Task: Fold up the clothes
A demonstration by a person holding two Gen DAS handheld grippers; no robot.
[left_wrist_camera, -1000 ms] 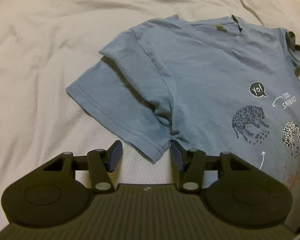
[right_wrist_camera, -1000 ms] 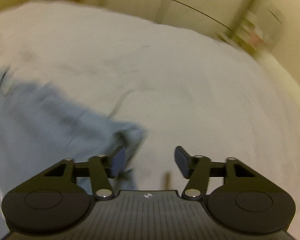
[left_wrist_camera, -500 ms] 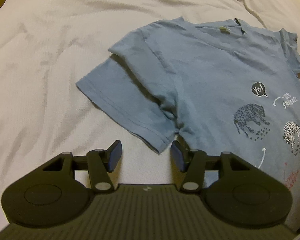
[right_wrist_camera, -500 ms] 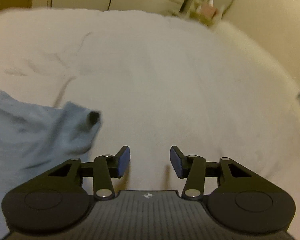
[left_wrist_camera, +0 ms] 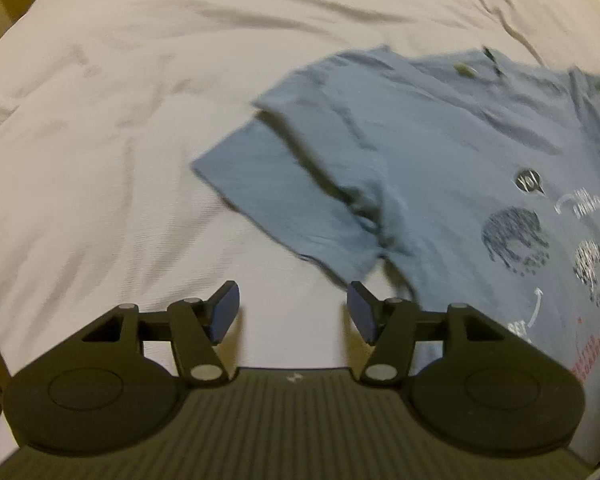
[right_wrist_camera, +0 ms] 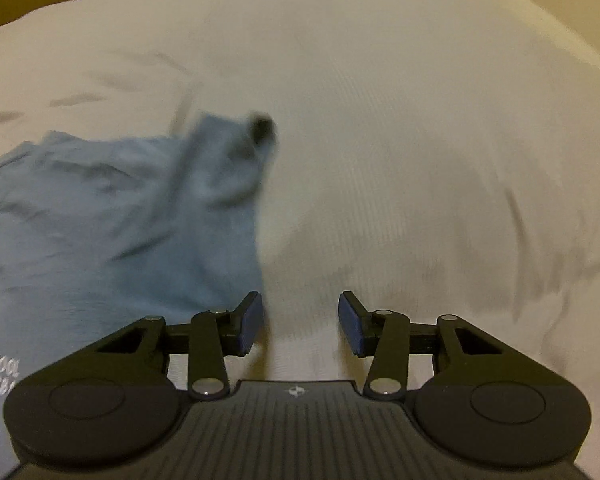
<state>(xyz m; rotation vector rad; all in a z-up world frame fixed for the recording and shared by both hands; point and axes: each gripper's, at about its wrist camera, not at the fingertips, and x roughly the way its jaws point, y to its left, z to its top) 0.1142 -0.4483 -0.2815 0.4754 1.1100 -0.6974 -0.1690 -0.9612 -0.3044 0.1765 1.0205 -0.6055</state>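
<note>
Blue shirt [left_wrist_camera: 440,168]: soft, light knit lying flat, print up, right half of the left wrist frame; left third of the right wrist frame.
Handling: limp and likely to slump or crease; judged best pinched at a hem or seam.
Hold points: sleeve [left_wrist_camera: 284,192] hem, just above the left gripper; shirt edge beside the right gripper.
Left gripper [left_wrist_camera: 293,312]: jaws apart and opening, nothing between them, only sheet [left_wrist_camera: 120,160].
Right gripper [right_wrist_camera: 300,322]: jaws apart, empty, over bare sheet; left pad [right_wrist_camera: 250,322] at the shirt's edge, contact unclear.
</note>
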